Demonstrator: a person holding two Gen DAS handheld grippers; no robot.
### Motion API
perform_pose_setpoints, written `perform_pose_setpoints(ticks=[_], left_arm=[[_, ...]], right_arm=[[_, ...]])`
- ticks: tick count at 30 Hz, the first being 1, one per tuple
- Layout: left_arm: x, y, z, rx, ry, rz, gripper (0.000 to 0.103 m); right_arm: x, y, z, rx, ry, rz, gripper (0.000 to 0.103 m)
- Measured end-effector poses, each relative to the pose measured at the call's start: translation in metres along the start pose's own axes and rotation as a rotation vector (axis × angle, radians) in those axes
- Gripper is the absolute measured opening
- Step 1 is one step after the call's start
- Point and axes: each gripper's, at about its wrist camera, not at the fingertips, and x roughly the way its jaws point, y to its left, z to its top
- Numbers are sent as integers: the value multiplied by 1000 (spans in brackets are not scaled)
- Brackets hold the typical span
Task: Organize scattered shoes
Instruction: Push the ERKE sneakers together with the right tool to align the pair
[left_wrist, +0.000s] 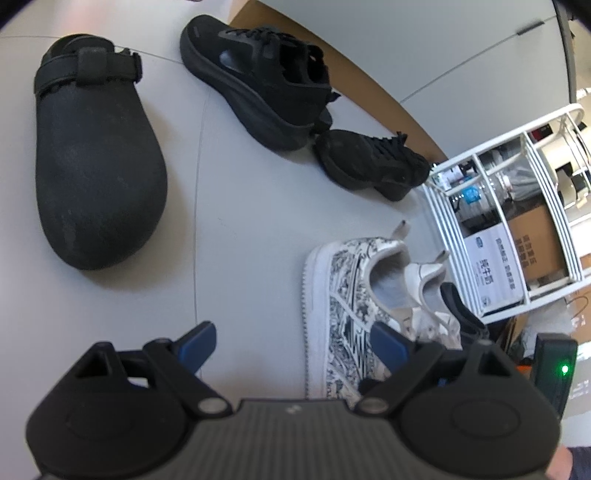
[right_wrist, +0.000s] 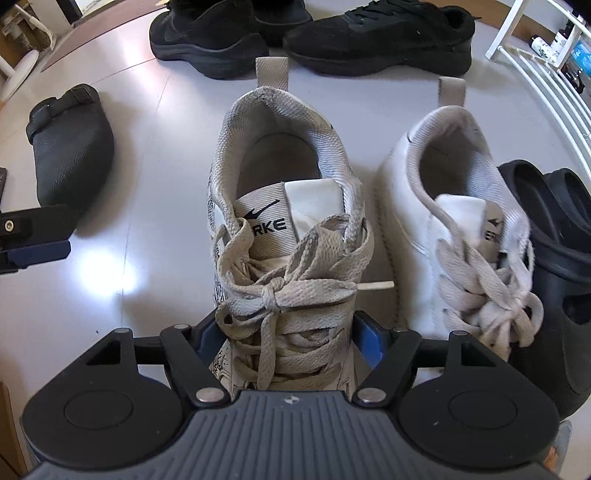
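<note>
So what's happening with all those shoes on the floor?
A person is tidying shoes with two handheld grippers. The right gripper straddles the laced front of the patterned white sneaker, its blue pads beside the shoe's sides; whether they press yet is unclear. Its partner white sneaker sits alongside. The left gripper is open and empty over the floor, near a black clog.

Two white sneakers are seen side by side, one (right_wrist: 288, 229) with printed sides and its mate (right_wrist: 461, 221) just beside it. Two black lace-up sneakers are counted, one (right_wrist: 207, 33) on the left and one (right_wrist: 380, 40) on the right. Two black clogs are counted: one (right_wrist: 70, 147) well apart at the left, one (right_wrist: 554, 251) touching the right white sneaker. One white rack (left_wrist: 498, 218) is seen. Six shoes are counted in all.
</note>
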Motion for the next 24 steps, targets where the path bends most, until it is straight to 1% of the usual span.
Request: perform_pose_setpoints(ticks=[6, 9, 13, 14, 16, 18, 21, 22, 24], left_arm=[[1, 1, 1, -1, 2, 2, 91], [2, 1, 1, -3, 0, 1, 91], [2, 0, 0, -1, 3, 0, 91], [3, 0, 0, -3, 4, 0, 91], [3, -1, 0, -4, 3, -2, 91], [2, -3, 0, -1, 0, -6, 91], [-1, -4, 1, -3, -14, -8, 91], [-2, -4, 1, -8, -20, -8, 91], [-4, -2, 1, -15, -28, -8, 91]], right_arm=[[-2, -6, 0, 3, 23, -13, 76], [-2, -12, -1, 31, 36, -12, 76], [0, -14, 4, 42, 49, 6, 81], [2, -17, 6, 54, 69, 20, 81], [5, -22, 10, 79, 111, 49, 86], [9, -32, 15, 132, 164, 79, 87], [3, -35, 19, 114, 208, 68, 87], [-9, -29, 23, 59, 203, 70, 87], [-18, -25, 26, 30, 198, 88, 87]])
